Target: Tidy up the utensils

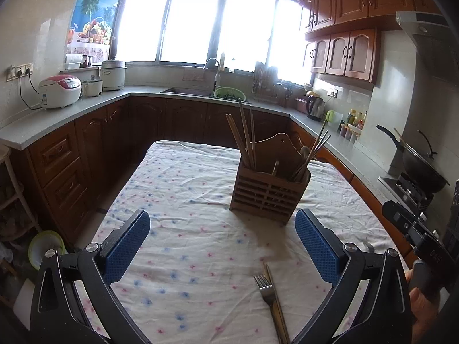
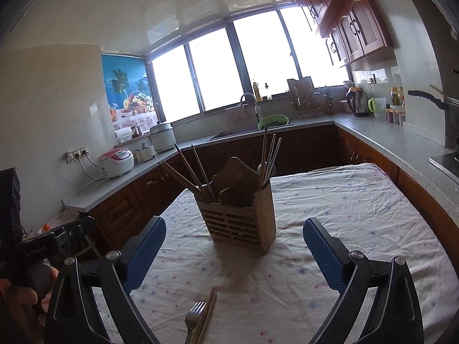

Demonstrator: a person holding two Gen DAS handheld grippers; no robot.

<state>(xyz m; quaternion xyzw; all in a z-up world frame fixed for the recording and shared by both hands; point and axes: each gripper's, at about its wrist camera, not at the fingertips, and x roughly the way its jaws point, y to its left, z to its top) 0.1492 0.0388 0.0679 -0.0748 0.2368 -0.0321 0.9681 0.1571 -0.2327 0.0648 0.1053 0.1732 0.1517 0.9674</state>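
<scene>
A slatted wooden utensil holder [image 1: 268,193] stands on the floral tablecloth [image 1: 183,189], with wooden chopsticks [image 1: 241,137] in its left slot and spoons and metal chopsticks [image 1: 311,152] in its right. A metal fork [image 1: 266,289] and a pair of chopsticks [image 1: 276,304] lie on the cloth near me. My left gripper [image 1: 222,229] is open and empty, above the cloth in front of the holder. My right gripper [image 2: 233,236] is open and empty, also facing the holder [image 2: 239,219]. The fork [image 2: 193,315] and chopsticks [image 2: 207,314] lie low between its fingers.
Kitchen counters wrap around the table: rice cookers [image 1: 60,90] on the left, a sink [image 1: 189,90] under the windows, a kettle [image 1: 315,107] and a wok on the stove [image 1: 421,166] on the right. The right gripper's body [image 1: 416,235] shows at the left view's right edge.
</scene>
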